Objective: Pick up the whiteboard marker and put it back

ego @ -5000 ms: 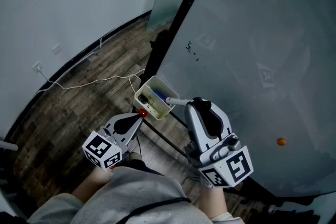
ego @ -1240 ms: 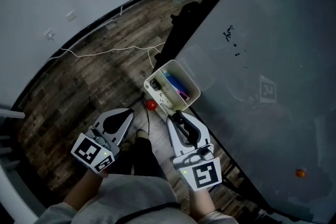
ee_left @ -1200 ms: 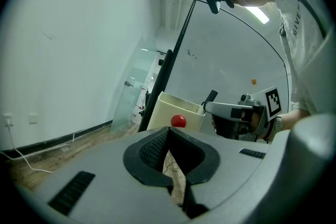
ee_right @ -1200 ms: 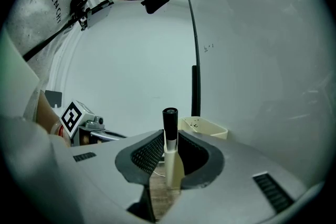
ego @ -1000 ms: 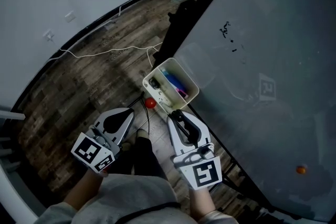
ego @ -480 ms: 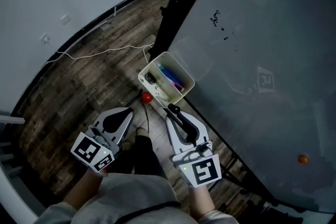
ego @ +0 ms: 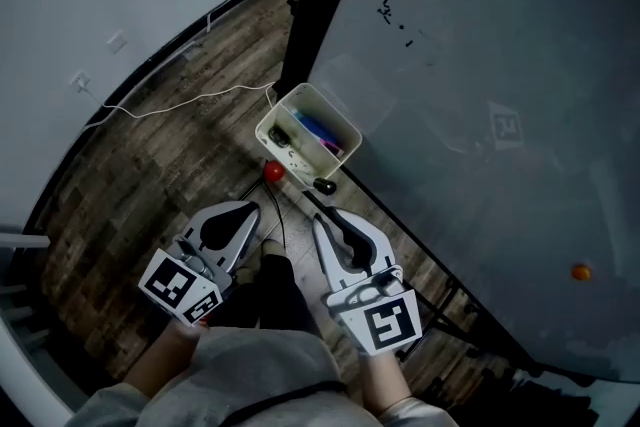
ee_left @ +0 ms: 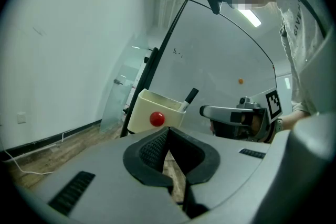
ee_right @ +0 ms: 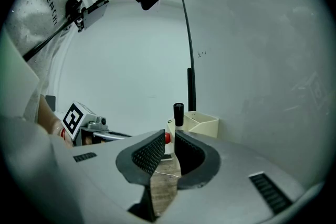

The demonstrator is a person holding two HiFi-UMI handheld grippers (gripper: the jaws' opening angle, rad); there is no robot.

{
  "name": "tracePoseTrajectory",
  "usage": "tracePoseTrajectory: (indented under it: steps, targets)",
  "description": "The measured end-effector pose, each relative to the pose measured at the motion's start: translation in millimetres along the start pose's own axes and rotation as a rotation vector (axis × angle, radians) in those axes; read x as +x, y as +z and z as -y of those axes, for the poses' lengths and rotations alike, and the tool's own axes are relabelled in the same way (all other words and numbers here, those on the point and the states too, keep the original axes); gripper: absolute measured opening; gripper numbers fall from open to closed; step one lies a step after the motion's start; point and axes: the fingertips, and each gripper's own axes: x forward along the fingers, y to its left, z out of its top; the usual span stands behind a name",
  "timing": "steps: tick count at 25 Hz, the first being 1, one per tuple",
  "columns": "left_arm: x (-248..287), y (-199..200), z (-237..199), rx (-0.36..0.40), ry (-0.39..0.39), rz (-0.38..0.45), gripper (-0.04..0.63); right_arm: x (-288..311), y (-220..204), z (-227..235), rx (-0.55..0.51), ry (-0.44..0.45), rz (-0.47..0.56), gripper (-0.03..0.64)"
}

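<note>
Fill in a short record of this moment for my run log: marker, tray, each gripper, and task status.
marker: whiteboard marker stands tilted in the tray, dark end sticking up past the rim
tray: cream tray hangs by the whiteboard
left gripper: jaws together, nothing held
right gripper: jaws slightly apart, have just been closing, nothing between them; clear of the marker
status: marker looks put back
</note>
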Motion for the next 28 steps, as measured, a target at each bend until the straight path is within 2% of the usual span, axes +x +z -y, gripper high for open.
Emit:
tracePoseTrajectory:
  steps: [14,28]
  targets:
    - [-13.3,5.5,22.4,0.016,-0.059,0.017,0.015,-20.3,6.3,-23.7,-0.007,-0.019,0.003,0.031]
    - [-40.4,10.0,46.9,0.028,-0.115,0.040,0.015,-41.5,2.7,-60.9,0.076,0.007,-0.035,0.021]
